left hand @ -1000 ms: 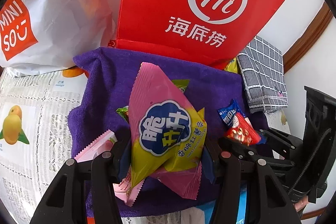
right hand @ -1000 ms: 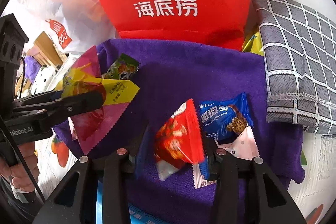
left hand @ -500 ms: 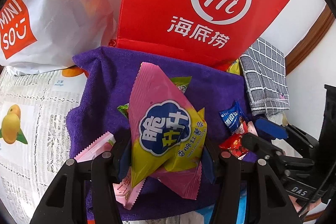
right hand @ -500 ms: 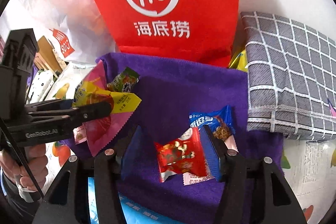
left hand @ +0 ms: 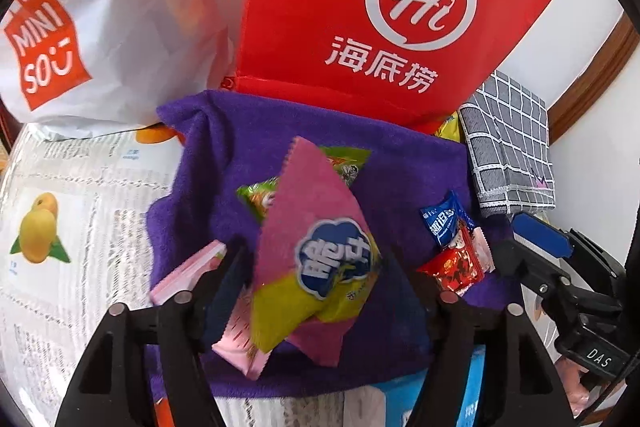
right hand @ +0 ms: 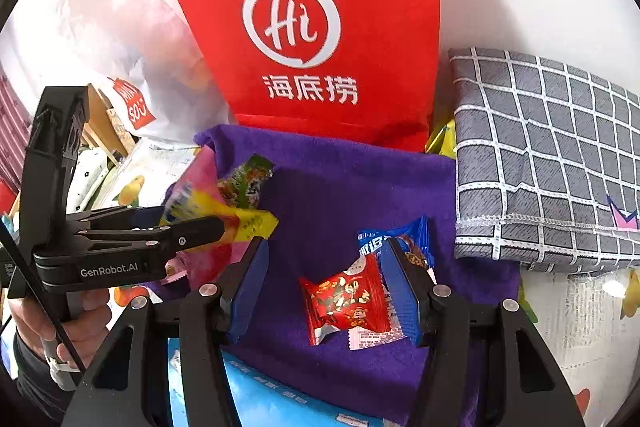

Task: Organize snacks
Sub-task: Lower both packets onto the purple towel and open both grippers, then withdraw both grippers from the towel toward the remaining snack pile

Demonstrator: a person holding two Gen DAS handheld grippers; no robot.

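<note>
Left tool point(left hand: 316, 291) is spreading apart, and the pink-and-yellow snack pack point(left hand: 316, 275) sits blurred between its fingers, no longer pinched. Right tool point(right hand: 324, 291) hangs apart over the purple towel point(right hand: 352, 187), gripping nothing; the red snack point(right hand: 348, 299) lies on the towel between its fingers, with the blue snack point(right hand: 394, 239) just behind it.

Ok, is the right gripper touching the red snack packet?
Cannot tell. In the right wrist view the red snack packet lies between the pads of the open right gripper: bare purple towel beside one, but the other overlaps its edge.
</note>
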